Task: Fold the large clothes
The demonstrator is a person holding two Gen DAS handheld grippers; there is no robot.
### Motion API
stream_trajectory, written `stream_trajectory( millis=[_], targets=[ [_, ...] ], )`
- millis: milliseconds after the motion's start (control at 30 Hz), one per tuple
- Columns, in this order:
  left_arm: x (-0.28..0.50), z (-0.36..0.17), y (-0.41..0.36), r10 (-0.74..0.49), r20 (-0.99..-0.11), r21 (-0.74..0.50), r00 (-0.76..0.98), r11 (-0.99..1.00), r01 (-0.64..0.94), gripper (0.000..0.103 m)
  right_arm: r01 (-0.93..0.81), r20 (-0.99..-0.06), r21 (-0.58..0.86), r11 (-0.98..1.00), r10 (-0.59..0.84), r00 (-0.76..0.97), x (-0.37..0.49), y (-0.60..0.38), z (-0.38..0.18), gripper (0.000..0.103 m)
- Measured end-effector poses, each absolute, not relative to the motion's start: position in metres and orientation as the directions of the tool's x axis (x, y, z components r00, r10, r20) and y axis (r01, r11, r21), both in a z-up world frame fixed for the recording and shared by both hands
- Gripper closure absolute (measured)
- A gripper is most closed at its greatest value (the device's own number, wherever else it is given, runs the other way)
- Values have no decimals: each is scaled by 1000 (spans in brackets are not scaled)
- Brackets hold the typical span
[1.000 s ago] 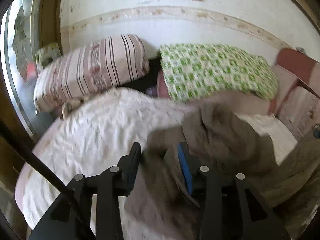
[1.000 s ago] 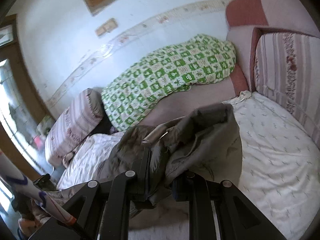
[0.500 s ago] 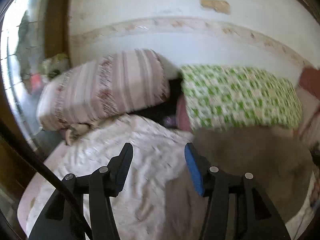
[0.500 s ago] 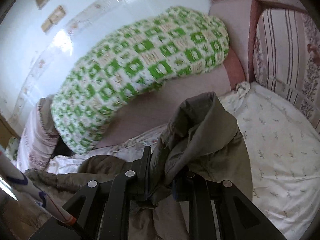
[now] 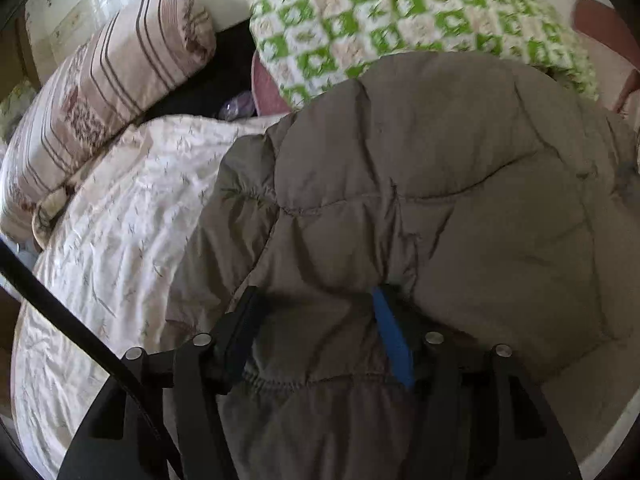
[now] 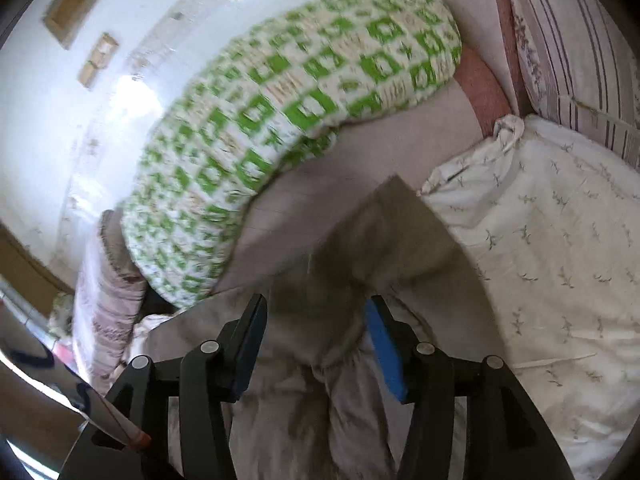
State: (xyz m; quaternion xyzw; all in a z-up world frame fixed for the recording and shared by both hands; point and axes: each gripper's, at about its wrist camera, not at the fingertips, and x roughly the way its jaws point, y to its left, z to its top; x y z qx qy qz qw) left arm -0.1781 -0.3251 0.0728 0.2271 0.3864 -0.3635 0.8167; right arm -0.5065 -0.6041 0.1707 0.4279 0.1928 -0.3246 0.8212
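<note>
Olive-brown quilted padded jacket (image 5: 440,200) lies spread on the white sprigged bedsheet (image 5: 120,240), its far edge reaching toward the green-and-white checked quilt roll (image 5: 400,20) against the wall, with the striped pink bolster pillow (image 5: 100,80) off to the left. The step in hand looks like the letting-go after a fold has been laid over. The left gripper (image 5: 316,320) has just been opening, and its jaws stand apart over a gathered, elasticated part of the jacket; fabric bulges up between them, but the pads do not appear to press on it. The right gripper (image 6: 316,332) has likewise just been opening, jaws apart astride a puckered hem or cuff, with cloth between them but loose. The jacket's body seems doubled over in a rounded heap rather than flat, so the fold is probably only partly done. Next, both tools likely need to draw back clear of the cloth without dragging it, then find a fresh edge or sleeve to take for the following fold.
</note>
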Motion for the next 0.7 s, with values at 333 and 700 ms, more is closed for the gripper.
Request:
stream_trajectory(
  millis=[333,700],
  targets=[
    [-210,102,-277,-440,-757,65,483,686,725,42,740,-613,443,506,-432,662,-555,-482,156,47],
    [-275,105,-239,-467,-644,160,606,693,703,42,704,-620,263,659,-444,647,-489,-408,142,54]
  ],
)
